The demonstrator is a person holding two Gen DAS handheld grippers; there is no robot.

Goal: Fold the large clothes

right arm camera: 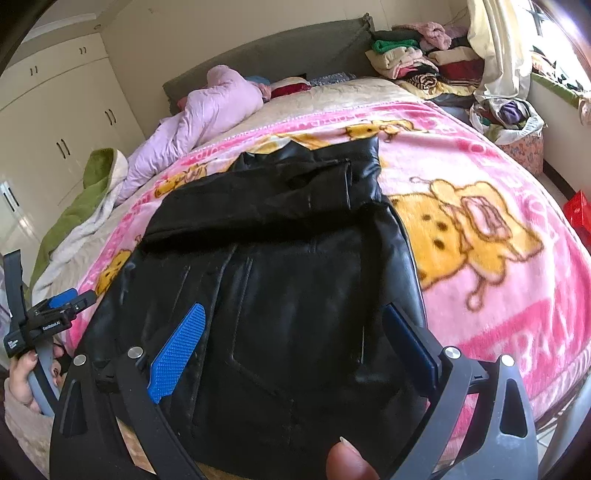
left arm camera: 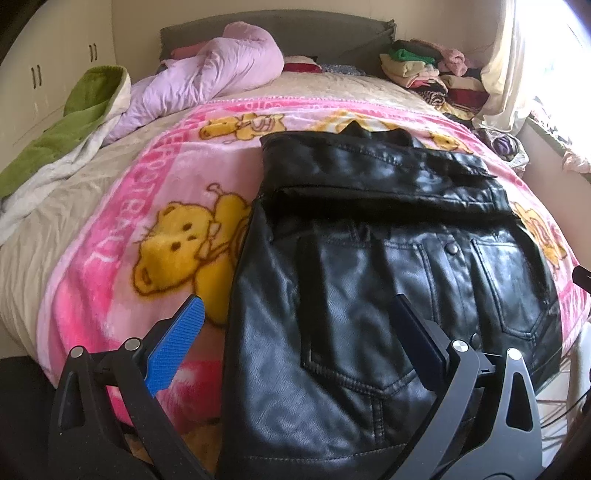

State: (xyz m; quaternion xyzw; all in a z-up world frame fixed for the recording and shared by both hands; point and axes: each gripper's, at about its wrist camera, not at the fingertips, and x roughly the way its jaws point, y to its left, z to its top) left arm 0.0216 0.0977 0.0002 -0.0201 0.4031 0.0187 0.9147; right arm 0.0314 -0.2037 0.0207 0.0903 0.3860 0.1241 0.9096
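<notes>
Hovering over the near hem of the black leather jacket (left arm camera: 369, 295), both my tools hang spread wide and grip nothing. My left gripper (left arm camera: 295, 332) straddles the jacket's left edge: its blue left finger sits over the pink bear blanket (left arm camera: 110, 258), its right finger over the leather. My right gripper (right arm camera: 295, 339) hangs over the near right part of the garment, with the right edge of the leather passing close under its right finger.

To fold this well, I judge I should drop each pair of fingers onto a near corner, pinch both layers together, then lift evenly so the stiff leather bends in one clean line rather than buckling. The material looks heavy and slick, so a shallow bite may slip.

Farther off, a sleeve (left arm camera: 388, 184) already lies crosswise over the chest, and the collar points to the far end, where a lilac quilt (left arm camera: 221, 62) lies bunched near the headboard (left arm camera: 277, 22).
</notes>
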